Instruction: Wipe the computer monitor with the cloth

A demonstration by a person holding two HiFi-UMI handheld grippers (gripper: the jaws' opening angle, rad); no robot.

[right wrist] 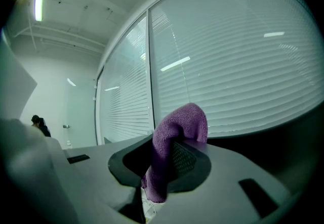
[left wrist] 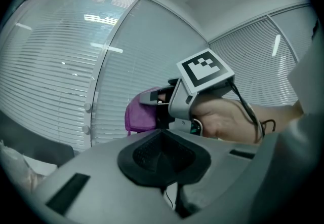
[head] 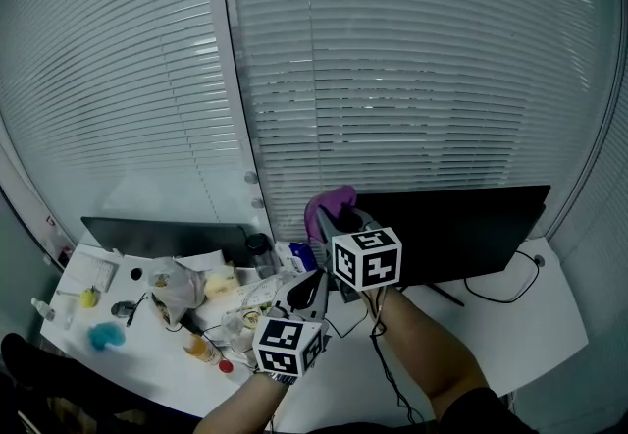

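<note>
Pinching the purple cloth (right wrist: 178, 125) in the right gripper (right wrist: 167, 162), jaws clamped on a bunched fold, at the centre of the head view beside the upper left corner of the dark monitor (head: 461, 226); contact with the screen not clear. Soft, light and limp by the look, likely best held through such a thick fold. Left gripper (left wrist: 163, 156) just below, closed on nothing. Thin glossy panel, probably easy to rock. White desk (head: 510, 324) cluttered at lower left; slatted blinds (head: 412, 59) across the upper frame.
</note>
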